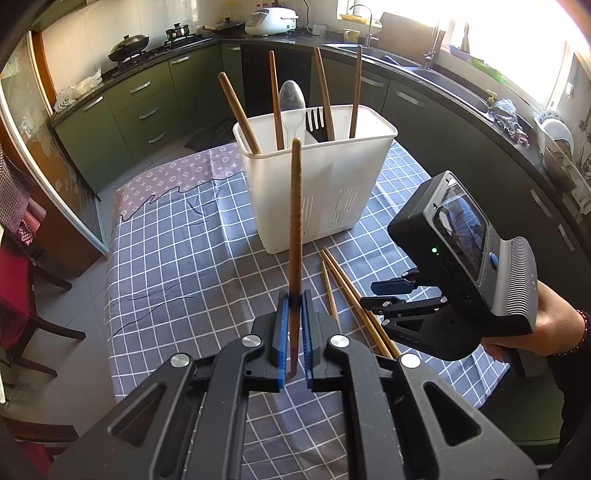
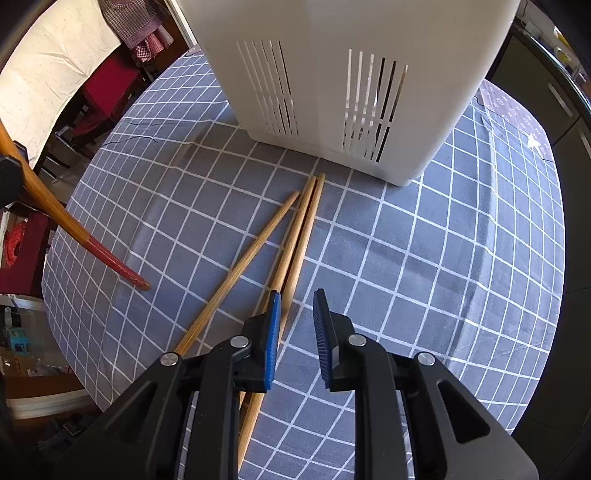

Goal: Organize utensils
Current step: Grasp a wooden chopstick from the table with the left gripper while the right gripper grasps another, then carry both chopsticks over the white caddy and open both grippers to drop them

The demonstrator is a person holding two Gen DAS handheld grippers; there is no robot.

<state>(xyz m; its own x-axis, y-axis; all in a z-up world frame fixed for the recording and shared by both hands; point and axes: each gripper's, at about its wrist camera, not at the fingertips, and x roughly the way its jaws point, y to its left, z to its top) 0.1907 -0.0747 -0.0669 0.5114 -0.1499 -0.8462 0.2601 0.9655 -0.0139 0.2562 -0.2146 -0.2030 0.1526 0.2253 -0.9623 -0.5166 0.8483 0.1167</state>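
Left wrist view: left hand-held gripper [image 1: 294,301] clamps a chopstick [image 1: 295,221] upright, so steer its tip toward twelve o'clock over the utensil holder [image 1: 321,192] while the right hand-held gripper [image 2: 297,306] hangs open.

A black lidded wok [image 1: 128,46] sits on the stove at upper left, and a white rice cooker [image 1: 270,21] stands on the counter at top centre. Dark red wooden chairs [image 1: 22,295] fill the left edge.

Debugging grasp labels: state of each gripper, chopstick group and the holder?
left gripper: shut on held chopstick, lifted off the cloth
right gripper: open, over loose chopsticks
loose chopsticks: three, flat on the tablecloth
utensil holder: upright, holding four chopsticks, spoon, fork
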